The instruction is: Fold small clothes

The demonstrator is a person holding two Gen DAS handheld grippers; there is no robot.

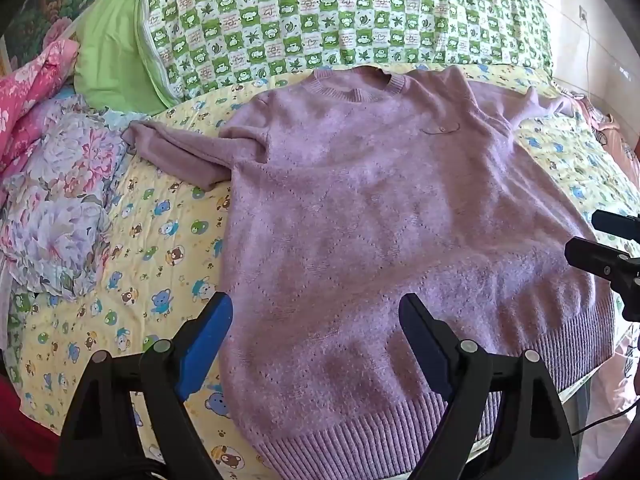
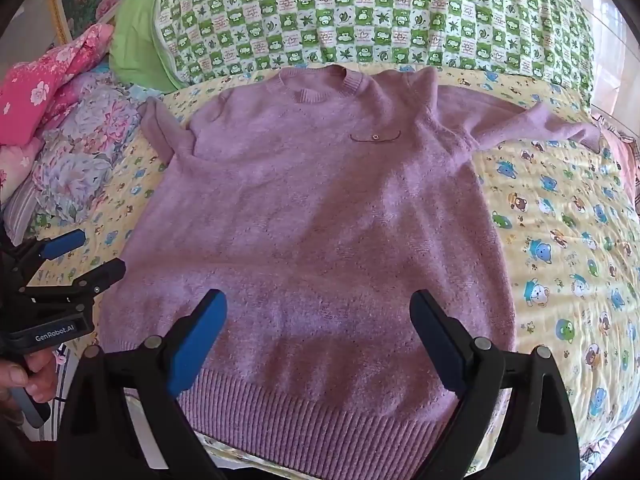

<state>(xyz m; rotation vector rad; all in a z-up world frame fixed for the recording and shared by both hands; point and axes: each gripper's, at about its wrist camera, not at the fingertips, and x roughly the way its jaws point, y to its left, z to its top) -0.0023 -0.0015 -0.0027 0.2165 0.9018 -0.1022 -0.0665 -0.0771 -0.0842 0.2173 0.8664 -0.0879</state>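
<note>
A pink knitted sweater (image 1: pixel 360 208) lies flat and face up on the bed, neck away from me, ribbed hem nearest; it also shows in the right wrist view (image 2: pixel 320 216). Its left sleeve (image 1: pixel 176 148) is bunched beside the body. Its right sleeve (image 2: pixel 532 124) stretches out to the right. My left gripper (image 1: pixel 316 312) is open and empty above the hem's left part. My right gripper (image 2: pixel 318 312) is open and empty above the hem's middle. Each gripper shows at the edge of the other's view, the right one (image 1: pixel 600 240) and the left one (image 2: pixel 80 256).
The sweater rests on a yellow quilt with cartoon bears (image 2: pixel 560 240). A green checked quilt (image 1: pixel 340 20) lies folded behind it. A floral pillow (image 1: pixel 64 200) and pink floral bedding (image 1: pixel 32 88) lie at the left. The bed's near edge is under the hem.
</note>
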